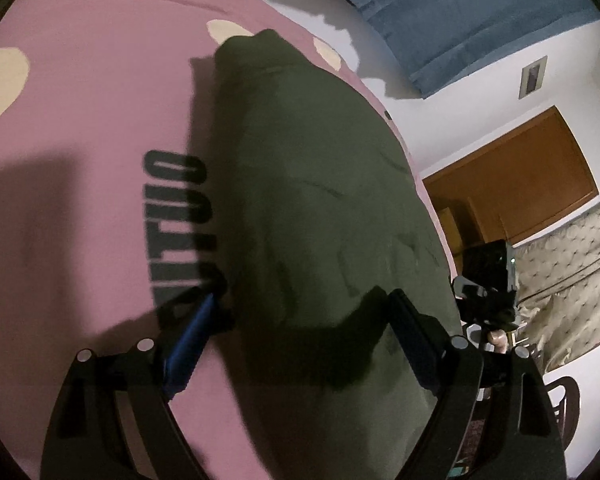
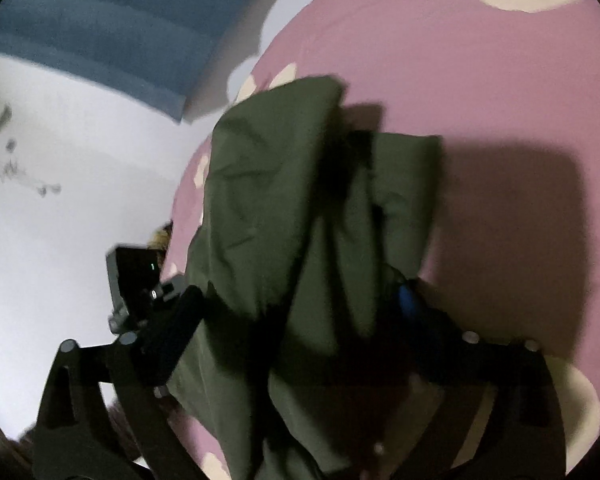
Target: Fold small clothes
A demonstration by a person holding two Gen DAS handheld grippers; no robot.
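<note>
On the pink spotted sheet (image 1: 80, 128) I see the olive green garment (image 1: 308, 200) lying folded lengthwise. My left tool (image 1: 304, 316) hangs released over its near end; my right tool (image 2: 300, 292) is spread wide too, cloth between its fingers, ungripped. Blue curtain (image 1: 460, 12) beyond.

A bedroom in a home; the work surface is a bed spread with a pink sheet (image 1: 80, 128) printed with cream spots and large dark lettering; behind it hang blue curtains (image 1: 460, 12) against a plain white wall (image 1: 480, 120); a brown wooden door (image 1: 532, 184) stands in that wall, with a small switch plate (image 1: 534, 76) above it; a quilted beige fabric (image 1: 568, 272), tufted like a headboard or bedcover, lies to the side.
</note>
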